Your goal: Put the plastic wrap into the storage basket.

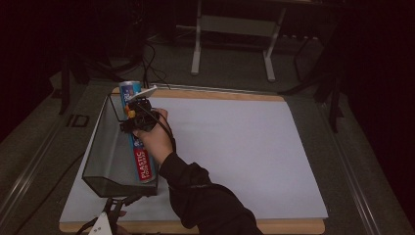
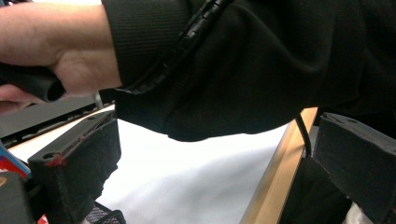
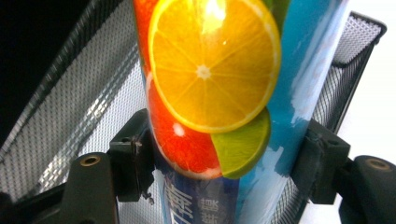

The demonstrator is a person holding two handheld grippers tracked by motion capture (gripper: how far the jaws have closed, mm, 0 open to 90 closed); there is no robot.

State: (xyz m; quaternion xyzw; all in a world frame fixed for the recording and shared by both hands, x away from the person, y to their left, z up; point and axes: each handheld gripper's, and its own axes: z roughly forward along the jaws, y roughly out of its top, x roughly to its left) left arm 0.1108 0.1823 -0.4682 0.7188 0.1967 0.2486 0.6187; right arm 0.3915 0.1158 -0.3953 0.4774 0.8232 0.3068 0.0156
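A roll of plastic food wrap [image 1: 142, 164], blue with a red end and citrus slices printed on it [image 3: 210, 84], slants down into a black mesh basket [image 1: 98, 147] at the left of the table. My right gripper [image 1: 133, 117] is shut on the roll's upper half, one pad [image 3: 133, 158] pressing on each side. The roll's lower red end lies near the basket's front wall. My left gripper [image 1: 122, 200] sits at the table's near left edge, just in front of the basket. Its jaws are open [image 2: 215, 158] with nothing between them.
A white sheet [image 1: 235, 147] covers the wooden table, whose near edge [image 2: 275, 177] runs past the left gripper. The person's dark sleeve [image 2: 233, 70] crosses above the left gripper. Table legs [image 1: 195, 44] stand on the floor behind.
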